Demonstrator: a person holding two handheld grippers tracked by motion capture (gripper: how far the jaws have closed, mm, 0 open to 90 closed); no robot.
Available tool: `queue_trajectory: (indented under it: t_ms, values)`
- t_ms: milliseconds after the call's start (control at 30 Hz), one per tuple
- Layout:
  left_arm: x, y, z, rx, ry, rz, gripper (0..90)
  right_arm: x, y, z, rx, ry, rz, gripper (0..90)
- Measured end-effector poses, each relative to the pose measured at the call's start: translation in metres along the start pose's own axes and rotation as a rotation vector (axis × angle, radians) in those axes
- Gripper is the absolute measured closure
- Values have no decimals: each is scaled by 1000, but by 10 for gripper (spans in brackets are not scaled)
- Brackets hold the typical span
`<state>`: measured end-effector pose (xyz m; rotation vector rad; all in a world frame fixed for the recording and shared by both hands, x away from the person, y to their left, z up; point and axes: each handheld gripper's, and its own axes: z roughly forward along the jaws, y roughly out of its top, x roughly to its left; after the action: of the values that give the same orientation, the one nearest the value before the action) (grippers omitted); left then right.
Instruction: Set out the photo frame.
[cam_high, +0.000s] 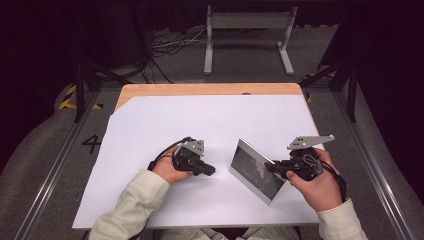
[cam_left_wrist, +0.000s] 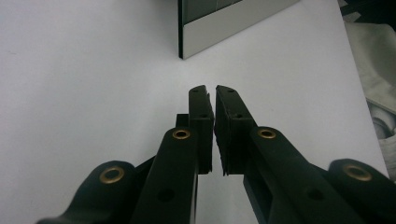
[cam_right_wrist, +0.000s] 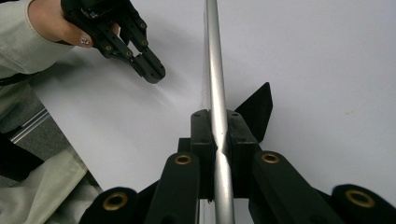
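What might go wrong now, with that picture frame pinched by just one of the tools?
The right gripper clamps only the thin silver edge of the silver-rimmed picture frame, which stands tilted on the white sheet; it might slip or swing. Its black back stand sticks out and may catch. The left gripper, shut and empty, is apart from the frame, so it gives no support.

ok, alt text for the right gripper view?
The right tongs pinch the silver edge of a picture frame seen edge-on, its black stand sticking out to the right. Up left, a hand holds the left tongs shut above the white sheet.
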<state>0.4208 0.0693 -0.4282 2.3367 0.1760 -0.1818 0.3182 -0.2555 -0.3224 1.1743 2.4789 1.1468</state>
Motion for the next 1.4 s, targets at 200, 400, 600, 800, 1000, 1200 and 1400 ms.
queue_trajectory:
  t_ms: [200, 400, 600, 800, 1000, 1200, 1400]
  values:
    - [0, -2, -1, 0, 6, -11, 840, -1, 5, -4, -3, 10, -13, 841]
    - [-1, -9, -9, -16, 23, -50, 809, -5, 17, -12, -17, 19, -49, 841]
    - [-2, -19, -19, -54, 91, -99, 759, -9, 32, -12, -3, 38, -103, 841]
    - [-4, -27, -27, -74, 131, -131, 724, -9, 47, -9, 8, 54, -156, 841]
    - [-9, -40, -37, -87, 166, -165, 699, -10, 65, -6, 12, 78, -201, 841]
    - [-12, -47, -44, -103, 207, -193, 627, -12, 78, -2, 20, 105, -242, 841]
    - [-14, -55, -52, -114, 238, -224, 589, -17, 91, 5, 23, 143, -276, 840]
